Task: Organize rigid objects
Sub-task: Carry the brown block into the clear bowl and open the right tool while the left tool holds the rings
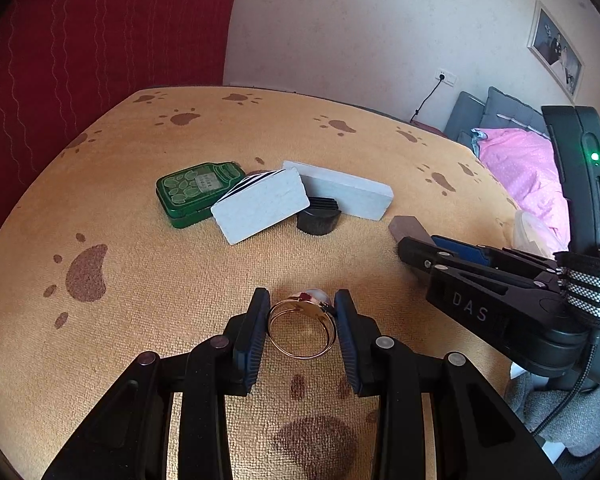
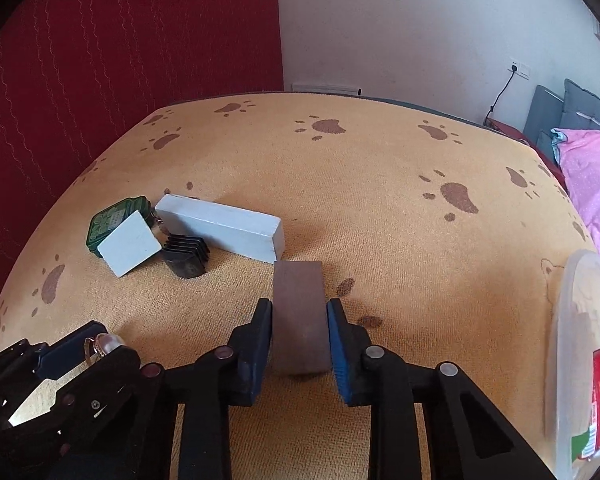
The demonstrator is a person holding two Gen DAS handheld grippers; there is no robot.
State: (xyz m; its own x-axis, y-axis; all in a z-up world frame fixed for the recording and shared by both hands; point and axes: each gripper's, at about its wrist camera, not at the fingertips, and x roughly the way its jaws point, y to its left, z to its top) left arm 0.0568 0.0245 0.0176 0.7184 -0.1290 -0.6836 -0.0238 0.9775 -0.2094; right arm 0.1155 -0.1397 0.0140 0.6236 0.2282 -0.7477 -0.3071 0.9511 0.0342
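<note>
Far left on the paw-print cloth (image 2: 339, 168) I've got the pile: green tin (image 1: 192, 190), lid down so contents unknown, with a white card (image 1: 260, 210) leaning on its edge. A black ribbed piece (image 1: 317, 216) sits just beside the card, and a long pale block (image 1: 347, 192) lies behind them. They're touching or overlapping, so I read this as the gather spot.

Left gripper (image 1: 301, 322): pads pressed on a gold ring (image 1: 300, 332) with a pale stone, held by its sides just above the cloth. A side grip suits it; a flat ring is hard to pinch otherwise.

Right gripper (image 2: 299, 336): clamped on a brown block (image 2: 299, 312), long axis running away from me between the fingers. It's on or barely above the cloth, can't tell which. The gripped faces are parallel, so slip risk looks low.

Far right: clear plastic container (image 2: 579, 344) at the cloth edge. Red and green shows through its wall; could be a label or packaging, I can't say.
</note>
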